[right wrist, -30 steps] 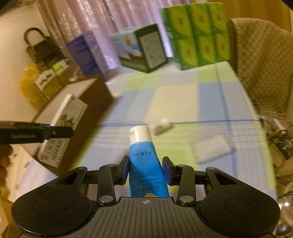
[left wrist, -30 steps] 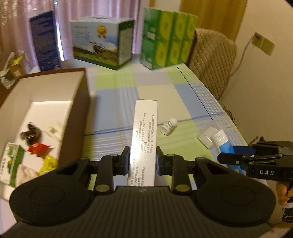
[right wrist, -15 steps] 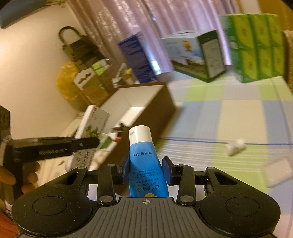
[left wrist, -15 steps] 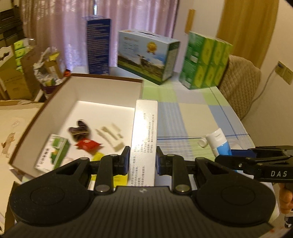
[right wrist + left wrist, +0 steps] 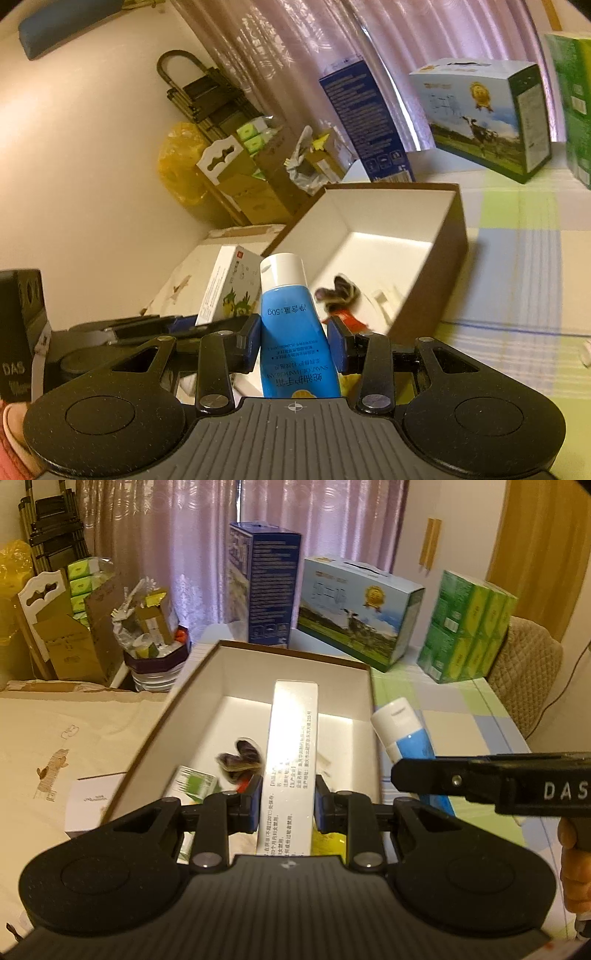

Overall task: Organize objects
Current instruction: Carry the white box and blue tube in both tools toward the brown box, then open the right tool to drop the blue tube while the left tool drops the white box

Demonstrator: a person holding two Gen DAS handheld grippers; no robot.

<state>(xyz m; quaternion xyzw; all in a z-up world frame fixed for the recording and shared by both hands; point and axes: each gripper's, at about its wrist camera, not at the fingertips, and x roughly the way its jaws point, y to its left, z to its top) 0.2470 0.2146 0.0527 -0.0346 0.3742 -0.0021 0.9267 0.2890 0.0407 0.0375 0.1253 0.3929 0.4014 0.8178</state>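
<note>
right now the left hand-held gripper (image 5: 288, 806) is clamped on a long white carton (image 5: 291, 753), held lengthwise above the open brown box (image 5: 258, 686) on the checked surface (image 5: 465, 716). just right of it, the right hand-held gripper (image 5: 293, 341) pinches a blue tube with a white cap (image 5: 291, 321), near the box's near right corner. inside the box lie a green-and-white pack (image 5: 194, 784), a dark wrapped item (image 5: 240, 757) and a red packet (image 5: 345, 319).
</note>
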